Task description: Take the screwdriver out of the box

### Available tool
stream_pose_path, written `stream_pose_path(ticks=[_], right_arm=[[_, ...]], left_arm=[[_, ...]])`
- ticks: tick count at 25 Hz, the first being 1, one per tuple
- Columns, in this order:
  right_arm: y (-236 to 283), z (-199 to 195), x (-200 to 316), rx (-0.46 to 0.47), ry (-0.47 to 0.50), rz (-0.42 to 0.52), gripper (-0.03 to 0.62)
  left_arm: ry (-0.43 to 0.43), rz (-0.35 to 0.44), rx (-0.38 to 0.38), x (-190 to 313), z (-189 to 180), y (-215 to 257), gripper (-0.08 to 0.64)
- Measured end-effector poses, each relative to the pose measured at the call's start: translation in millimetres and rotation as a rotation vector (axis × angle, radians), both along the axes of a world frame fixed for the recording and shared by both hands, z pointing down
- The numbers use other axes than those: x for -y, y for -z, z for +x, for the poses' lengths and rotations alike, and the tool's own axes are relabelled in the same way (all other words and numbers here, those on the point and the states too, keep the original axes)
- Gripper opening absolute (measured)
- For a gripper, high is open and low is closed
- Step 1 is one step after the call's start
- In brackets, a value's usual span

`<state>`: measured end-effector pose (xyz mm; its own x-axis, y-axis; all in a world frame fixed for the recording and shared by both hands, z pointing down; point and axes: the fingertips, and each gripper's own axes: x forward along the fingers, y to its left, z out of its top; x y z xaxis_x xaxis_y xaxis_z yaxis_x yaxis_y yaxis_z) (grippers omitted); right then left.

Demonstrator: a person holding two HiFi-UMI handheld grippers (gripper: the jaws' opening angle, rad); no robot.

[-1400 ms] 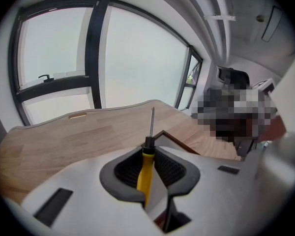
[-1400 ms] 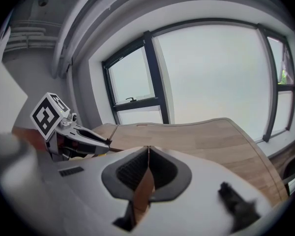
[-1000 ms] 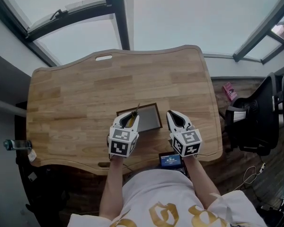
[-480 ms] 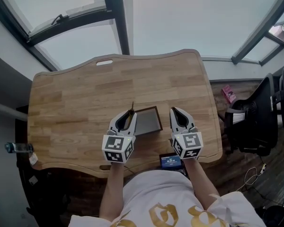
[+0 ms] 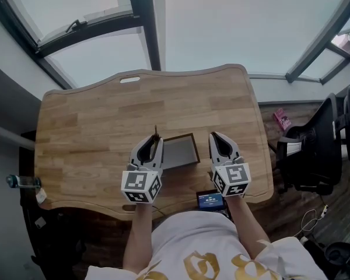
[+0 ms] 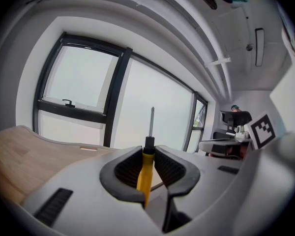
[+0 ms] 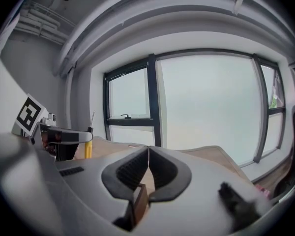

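Left gripper (image 6: pixel 148 154): jaws closed on the screwdriver (image 6: pixel 145 173). The ribbed pads clamp its yellow handle on both sides. The black collar and metal shaft rise clear above the fingertips, close to upright. No contact between tool and table (image 5: pixel 93 127) can be seen in the left gripper view.

Screwdriver location: out of the box (image 5: pixel 181 152), held in the air at the box's left edge. In the head view its shaft shows as a thin dark line ahead of the left jaws.

Box: sits flat on the wooden table between the two grippers, near the front edge. Dark brown rim, grey interior. Its left part is covered by the left gripper, so that part of the interior cannot be checked; the visible part holds nothing.

Right gripper (image 7: pixel 148 149): jaws shut, pads meeting at the tips, nothing between them. It hangs just to the right of the box. A brown box edge shows below the pads in the right gripper view, apart from them.
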<state>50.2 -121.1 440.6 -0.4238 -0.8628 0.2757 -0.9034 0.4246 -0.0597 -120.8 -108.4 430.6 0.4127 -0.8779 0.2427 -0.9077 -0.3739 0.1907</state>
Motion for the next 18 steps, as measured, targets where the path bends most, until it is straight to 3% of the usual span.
stream_pose_path(ticks=[18], right_arm=[[-3.4, 2.9, -2.8, 0.001, 0.022, -0.015, 0.031]], left_arm=[[0.002, 0.025, 0.022, -0.8, 4.6, 3.8, 0.081]])
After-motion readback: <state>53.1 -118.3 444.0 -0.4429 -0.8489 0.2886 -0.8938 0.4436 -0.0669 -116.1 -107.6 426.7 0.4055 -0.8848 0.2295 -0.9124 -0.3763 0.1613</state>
